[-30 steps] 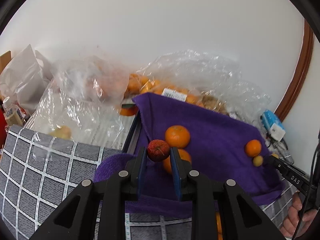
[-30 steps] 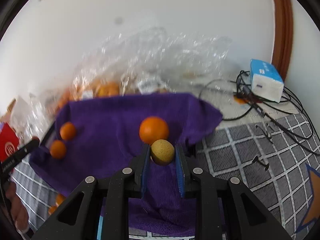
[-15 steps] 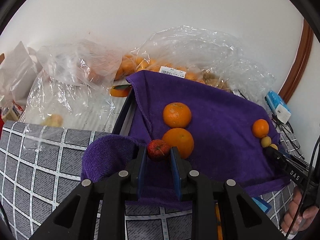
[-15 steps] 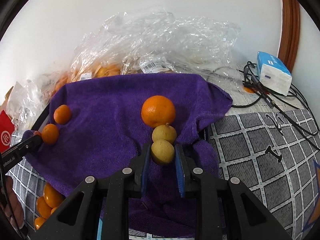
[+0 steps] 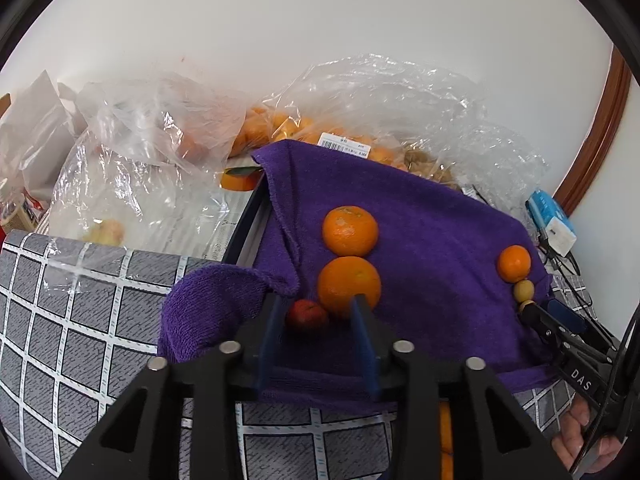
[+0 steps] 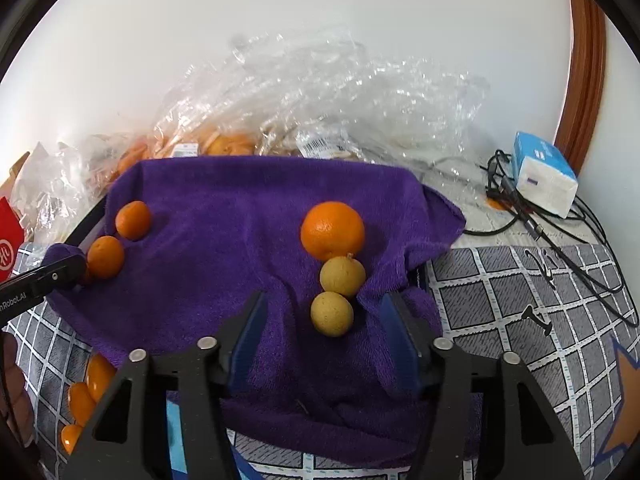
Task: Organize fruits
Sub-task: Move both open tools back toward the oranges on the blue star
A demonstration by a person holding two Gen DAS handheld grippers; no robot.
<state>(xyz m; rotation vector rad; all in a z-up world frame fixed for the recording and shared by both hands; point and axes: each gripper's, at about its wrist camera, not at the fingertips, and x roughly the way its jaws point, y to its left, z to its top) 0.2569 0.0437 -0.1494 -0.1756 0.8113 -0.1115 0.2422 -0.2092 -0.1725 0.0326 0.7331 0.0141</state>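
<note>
Left hand-held gripper (image 5: 318, 320): jaws opening, small round red fruit (image 5: 306, 314) lies between them on the purple terry towel (image 5: 432, 240), resting against the left pad; right pad stands clear of it. The red fruit touches a big round orange (image 5: 349, 282) at its 1 o'clock; a second orange (image 5: 350, 231) sits just beyond, at 12 o'clock of the first, touching it.

Right hand-held gripper (image 6: 322, 312): jaws opening, wide apart, both pads clear of the small round tan-yellow fruit (image 6: 332, 314) lying between them on the towel (image 6: 224, 216). A second tan-yellow fruit (image 6: 342, 277) touches it at 12 o'clock, and a large orange (image 6: 332, 230) touches that one at 11 o'clock, so the three make a line.

In the right wrist view the left-side pair of oranges (image 6: 133, 219) sits at the towel's 9 o'clock edge, next to the other gripper's tip. More loose oranges (image 6: 82, 398) lie at 7 o'clock on the grey checked table (image 6: 520, 292), off the towel.

Crumpled clear plastic bags with oranges (image 5: 280, 124) are against the wall at 12 o'clock. A blue-and-white tissue pack (image 6: 546, 174) and black cables (image 6: 560, 236) are at 2 o'clock.
</note>
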